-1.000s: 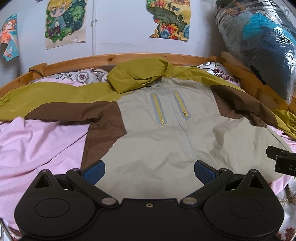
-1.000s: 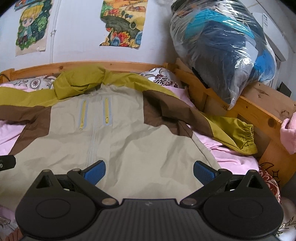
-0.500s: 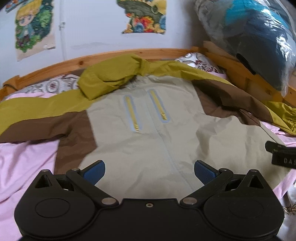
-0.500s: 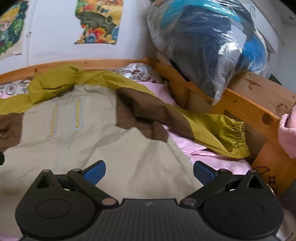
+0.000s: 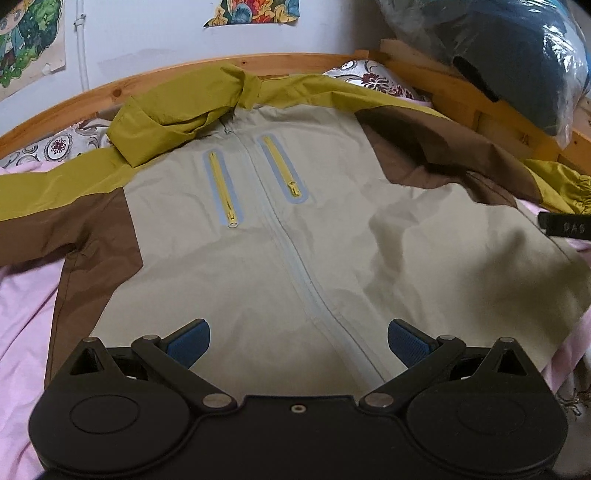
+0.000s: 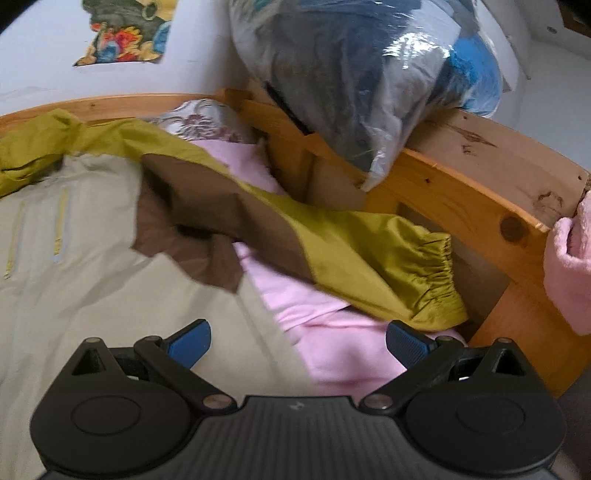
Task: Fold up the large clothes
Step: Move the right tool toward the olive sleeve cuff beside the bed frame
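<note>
A pink sheet (image 6: 332,317) is covering the bed, lying rumpled inside a wooden bed frame (image 6: 472,184). A floral-patterned pillow (image 5: 373,75) is resting against the headboard. A clear plastic bag of dark and blue fabric (image 6: 369,74) is sitting on the frame's side rail. Cartoon posters (image 5: 255,11) are hanging on the white wall (image 5: 155,40)

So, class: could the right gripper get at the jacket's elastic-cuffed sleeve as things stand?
Probably yes. The right gripper is open and empty, the sleeve cuff lies uncovered on the pink sheet just ahead, though close to the bed frame.
</note>
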`<state>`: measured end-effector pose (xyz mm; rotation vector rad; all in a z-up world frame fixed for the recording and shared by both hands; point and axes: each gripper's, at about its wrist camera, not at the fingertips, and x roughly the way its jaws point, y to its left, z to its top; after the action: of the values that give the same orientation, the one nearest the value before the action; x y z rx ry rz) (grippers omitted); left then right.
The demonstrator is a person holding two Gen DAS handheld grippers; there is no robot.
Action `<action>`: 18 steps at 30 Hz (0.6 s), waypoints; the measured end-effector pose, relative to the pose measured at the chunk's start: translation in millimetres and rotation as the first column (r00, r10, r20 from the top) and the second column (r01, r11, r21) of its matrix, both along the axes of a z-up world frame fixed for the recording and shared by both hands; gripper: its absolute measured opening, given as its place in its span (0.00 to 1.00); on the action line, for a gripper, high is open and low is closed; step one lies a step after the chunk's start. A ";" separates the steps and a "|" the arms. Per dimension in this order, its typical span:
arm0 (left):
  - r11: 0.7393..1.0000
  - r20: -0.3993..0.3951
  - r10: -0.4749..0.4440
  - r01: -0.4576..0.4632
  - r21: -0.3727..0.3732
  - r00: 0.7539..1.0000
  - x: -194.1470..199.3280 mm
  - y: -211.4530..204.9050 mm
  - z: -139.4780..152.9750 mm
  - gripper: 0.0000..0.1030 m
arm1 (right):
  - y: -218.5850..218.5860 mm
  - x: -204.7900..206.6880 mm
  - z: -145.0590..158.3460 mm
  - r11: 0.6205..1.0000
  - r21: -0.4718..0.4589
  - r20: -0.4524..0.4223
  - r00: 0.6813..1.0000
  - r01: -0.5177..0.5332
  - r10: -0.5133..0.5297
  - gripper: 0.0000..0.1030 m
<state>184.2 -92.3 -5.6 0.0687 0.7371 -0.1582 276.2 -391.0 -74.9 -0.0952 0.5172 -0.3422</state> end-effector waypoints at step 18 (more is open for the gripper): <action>1.000 -0.017 0.012 -0.012 0.029 1.000 -3.3 7.9 -4.2 0.99 | -83.4 -9.6 3.3 0.977 0.112 0.344 0.916 0.179 -0.207 0.90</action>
<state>180.9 -84.5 -9.9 0.0902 0.7569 -0.1371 266.6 -474.5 -71.6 0.0944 0.1799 -0.5210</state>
